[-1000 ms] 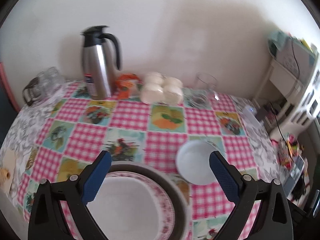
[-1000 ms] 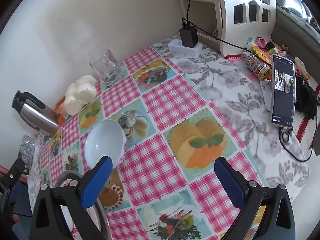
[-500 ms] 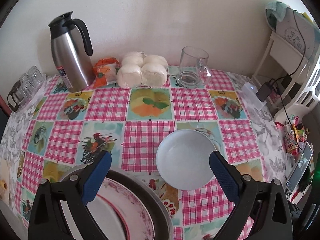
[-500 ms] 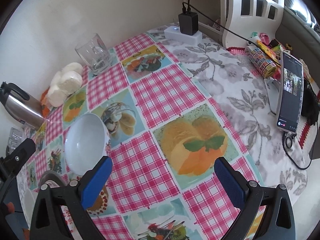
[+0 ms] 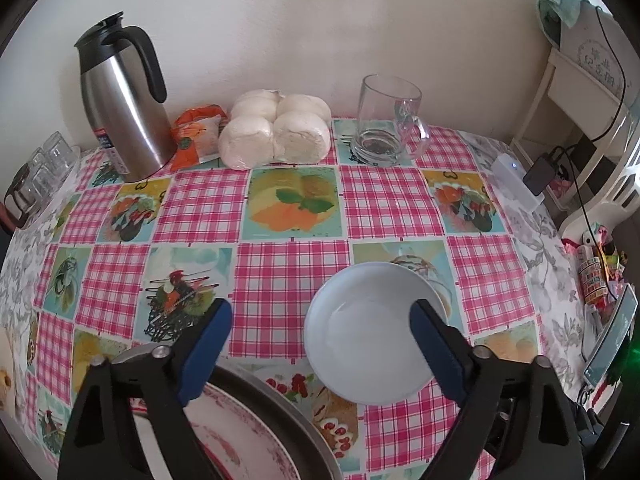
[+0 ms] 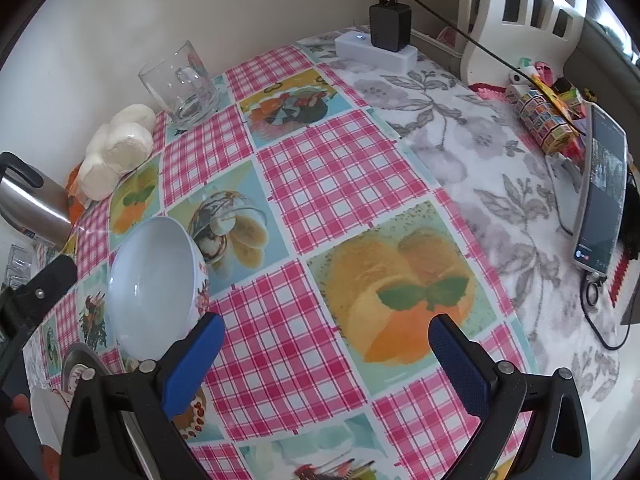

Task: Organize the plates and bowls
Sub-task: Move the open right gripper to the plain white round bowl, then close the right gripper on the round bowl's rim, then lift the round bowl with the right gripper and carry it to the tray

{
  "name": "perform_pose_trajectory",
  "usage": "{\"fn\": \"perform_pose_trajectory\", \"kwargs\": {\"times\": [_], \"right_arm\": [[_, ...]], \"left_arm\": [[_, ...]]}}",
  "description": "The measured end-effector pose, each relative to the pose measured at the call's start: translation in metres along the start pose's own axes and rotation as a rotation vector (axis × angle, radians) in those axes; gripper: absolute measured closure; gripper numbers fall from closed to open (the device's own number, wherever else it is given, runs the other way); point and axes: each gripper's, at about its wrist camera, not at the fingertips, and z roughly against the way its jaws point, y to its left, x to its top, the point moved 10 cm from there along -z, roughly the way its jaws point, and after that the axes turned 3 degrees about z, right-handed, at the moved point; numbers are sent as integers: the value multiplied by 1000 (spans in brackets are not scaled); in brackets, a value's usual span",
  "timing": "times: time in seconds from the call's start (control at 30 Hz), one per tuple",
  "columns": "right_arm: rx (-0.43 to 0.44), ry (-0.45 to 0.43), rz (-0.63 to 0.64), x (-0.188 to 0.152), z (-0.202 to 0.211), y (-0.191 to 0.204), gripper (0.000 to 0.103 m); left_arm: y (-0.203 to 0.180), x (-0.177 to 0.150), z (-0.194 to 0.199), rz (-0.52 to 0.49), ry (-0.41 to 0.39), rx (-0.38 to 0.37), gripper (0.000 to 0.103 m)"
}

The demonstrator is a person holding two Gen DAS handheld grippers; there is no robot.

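Counting across the checked tablecloth (image 5: 288,280) gives one white bowl (image 5: 372,336), one plate (image 5: 240,440) with a red floral rim lying in a dark round tray (image 5: 288,412), one steel thermos jug (image 5: 120,108) with a black handle, one clear glass mug (image 5: 386,120), one orange packet (image 5: 196,136), one bag holding four white buns (image 5: 276,130), and a cluster of small glasses (image 5: 36,176) at the far left edge whose number cannot be told. The bowl is plain and pale inside, round and fairly deep; in the right wrist view a printed flower pattern shows on its outer wall. It stands upright on the cloth just beside the tray, toward the near side of the table. The left gripper (image 5: 320,340) hangs over it with its jaws wide apart and has just been closing somewhat; the right blue pad lies in front of the bowl's rim while the left pad is over the cloth beside the tray, and neither pad presses on anything. The right gripper (image 6: 320,344) is spread wide over a bare pink check and a fruit picture, with nothing between its pads; the bowl sits just left of its left pad. A phone (image 6: 600,192) and a white power strip (image 6: 376,54) with a black charger lie on the flowered cloth to the right.
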Motion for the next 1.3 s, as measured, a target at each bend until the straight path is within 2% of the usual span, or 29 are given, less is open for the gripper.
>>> {"fn": "perform_pose_trajectory", "kwargs": {"times": [0.17,0.23,0.53,0.7,0.8,1.07,1.17,1.23,1.3], "right_arm": [[9,2,8,4,-8,8,0],[15,0,12,5,-11,12,0],[57,8,66,7,-26,41,0],[52,14,93,6,-39,53,2],[65,24,91,4,-46,60,12],[116,25,83,2,-56,73,41],[160,26,62,2,-55,77,54],[190,26,58,2,-54,79,67],[205,22,61,3,-53,80,74]], "left_arm": [[-5,-4,-13,-12,23,-2,23],[-6,-5,-19,-12,36,1,32],[5,-10,-39,26,77,16,33],[3,-11,-40,50,101,-16,35],[2,-9,-39,47,89,-5,35],[4,-18,-55,67,127,0,39],[4,-19,-57,65,130,5,39],[3,-21,-59,67,136,5,40],[2,-23,-62,66,146,3,41]]}}
